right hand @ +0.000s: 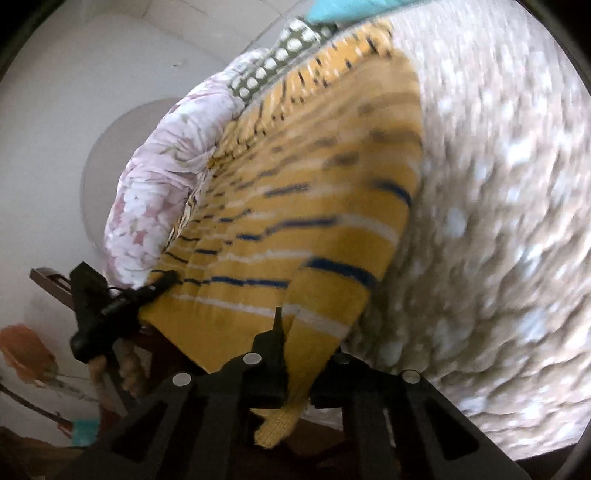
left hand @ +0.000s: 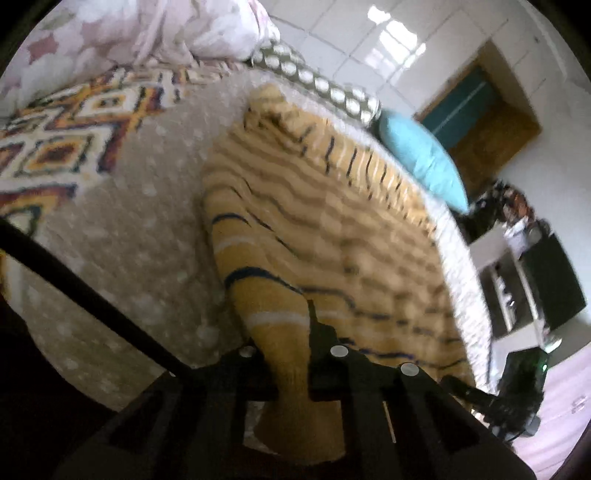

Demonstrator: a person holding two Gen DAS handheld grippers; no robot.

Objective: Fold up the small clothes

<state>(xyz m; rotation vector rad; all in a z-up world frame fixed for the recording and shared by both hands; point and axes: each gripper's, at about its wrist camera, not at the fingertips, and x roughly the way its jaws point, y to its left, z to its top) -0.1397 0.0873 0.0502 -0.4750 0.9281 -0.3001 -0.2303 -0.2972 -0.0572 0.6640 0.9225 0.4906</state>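
A yellow knitted sweater (left hand: pixel 325 221) with thin blue and white stripes lies spread on a grey dotted bedspread (left hand: pixel 140 229). My left gripper (left hand: pixel 291 373) is shut on one corner of its near edge, the cloth pinched between the fingers. My right gripper (right hand: pixel 295 369) is shut on the other near corner of the sweater (right hand: pixel 314 206), whose edge hangs below the jaws. The left gripper also shows in the right wrist view (right hand: pixel 110 306), at the sweater's far corner. The right gripper shows in the left wrist view (left hand: pixel 509 398) at lower right.
A floral quilt (left hand: pixel 147 33) is heaped at the head of the bed. A patterned blanket (left hand: pixel 66 133) lies at the left. A blue pillow (left hand: pixel 421 155) and a dotted cushion (left hand: pixel 317 77) sit along the bed's far edge. Furniture (left hand: pixel 532 284) stands beyond the bed.
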